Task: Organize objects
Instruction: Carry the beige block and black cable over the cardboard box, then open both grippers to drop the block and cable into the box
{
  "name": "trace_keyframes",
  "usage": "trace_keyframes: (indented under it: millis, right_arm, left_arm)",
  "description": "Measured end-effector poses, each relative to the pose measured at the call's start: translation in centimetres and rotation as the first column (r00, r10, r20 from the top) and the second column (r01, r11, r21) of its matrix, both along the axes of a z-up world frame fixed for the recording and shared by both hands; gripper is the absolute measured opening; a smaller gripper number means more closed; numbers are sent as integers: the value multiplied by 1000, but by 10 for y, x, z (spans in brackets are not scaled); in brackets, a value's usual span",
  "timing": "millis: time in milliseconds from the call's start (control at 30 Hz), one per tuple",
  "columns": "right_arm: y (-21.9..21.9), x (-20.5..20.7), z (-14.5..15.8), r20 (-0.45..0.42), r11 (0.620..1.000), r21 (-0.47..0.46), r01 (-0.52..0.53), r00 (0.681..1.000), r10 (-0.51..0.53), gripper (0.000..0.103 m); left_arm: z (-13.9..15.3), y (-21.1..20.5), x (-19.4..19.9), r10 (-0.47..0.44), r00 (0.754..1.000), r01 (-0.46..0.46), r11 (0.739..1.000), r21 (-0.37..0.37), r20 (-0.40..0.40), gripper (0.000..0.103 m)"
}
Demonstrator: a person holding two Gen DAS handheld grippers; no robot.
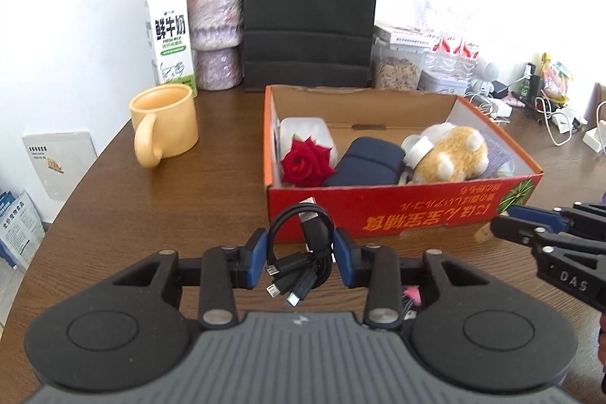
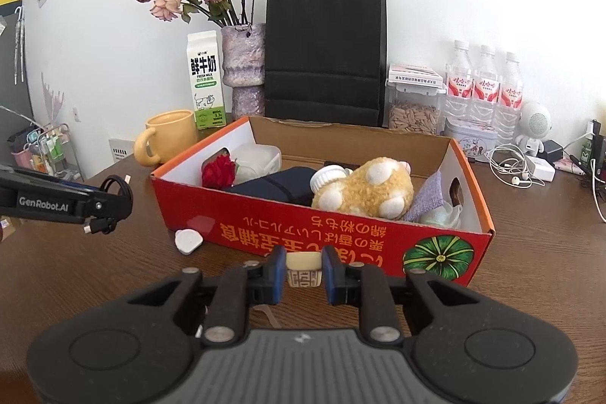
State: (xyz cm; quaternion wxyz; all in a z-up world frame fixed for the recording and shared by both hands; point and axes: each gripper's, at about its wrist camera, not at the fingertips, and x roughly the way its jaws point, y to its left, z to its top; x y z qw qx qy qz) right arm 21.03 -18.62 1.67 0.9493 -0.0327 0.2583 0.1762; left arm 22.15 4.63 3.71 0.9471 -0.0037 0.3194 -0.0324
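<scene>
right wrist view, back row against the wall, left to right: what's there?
yellow mug → milk carton → vase → black paper bag → seed container → water bottles → white speaker

Coiled black cable (image 1: 303,248), cream seal (image 2: 303,270)

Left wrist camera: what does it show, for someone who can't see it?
The left claw grips a bundle of black cables in front of a red box holding a rose and a plush toy. A yellow mug stands to the left.
</scene>
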Motion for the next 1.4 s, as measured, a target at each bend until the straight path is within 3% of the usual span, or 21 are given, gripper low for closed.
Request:
trace_keyframes:
  millis: [467, 833, 1067, 1100, 1133, 1200, 1267, 1300, 1333, 1400]
  right_arm:
    - [16, 40, 19, 67, 999, 45, -15, 998, 12, 20]
    - [12, 102, 17, 100, 995, 102, -6, 995, -4, 20]
    - [9, 136, 16, 104, 995, 103, -1, 995, -10, 20]
    - [9, 140, 14, 95, 995, 99, 3, 995, -13, 20]
    - [9, 143, 12, 88, 996, 92, 11, 996, -19, 21]
    - [9, 148, 8, 74, 997, 69, 30, 997, -35, 40]
    - [7, 148, 5, 72, 997, 64, 54, 996, -59, 56]
    - [6, 148, 5, 74, 996, 60, 67, 995, -72, 63]
    - [5, 147, 5, 80, 995, 58, 79, 993, -84, 66]
    - [3, 146, 5, 83, 993, 57, 103, 991, -107, 83]
  left_arm:
    - [17, -34, 48, -20, 998, 23, 998, -56, 55, 38]
    - [2, -35, 108, 35, 997, -26, 993, -118, 71, 38]
    - [-12, -35, 133, 54, 996, -46, 992, -118, 66, 39]
    - [-13, -35, 135, 50, 996, -43, 993, -110, 68, 46]
    - [-14, -34, 136, 51, 996, -43, 994, -105, 71, 62]
    - [-13, -30, 135, 66, 994, -56, 993, -107, 87, 87]
    - [-10, -28, 133, 73, 991, -62, 993, -101, 108, 92]
    - [-7, -26, 132, 81, 990, -69, 992, -102, 115, 100]
    - [-6, -24, 131, 92, 988, -79, 991, -109, 125, 103]
    - [-3, -21, 129, 107, 985, -92, 989, -118, 135, 103]
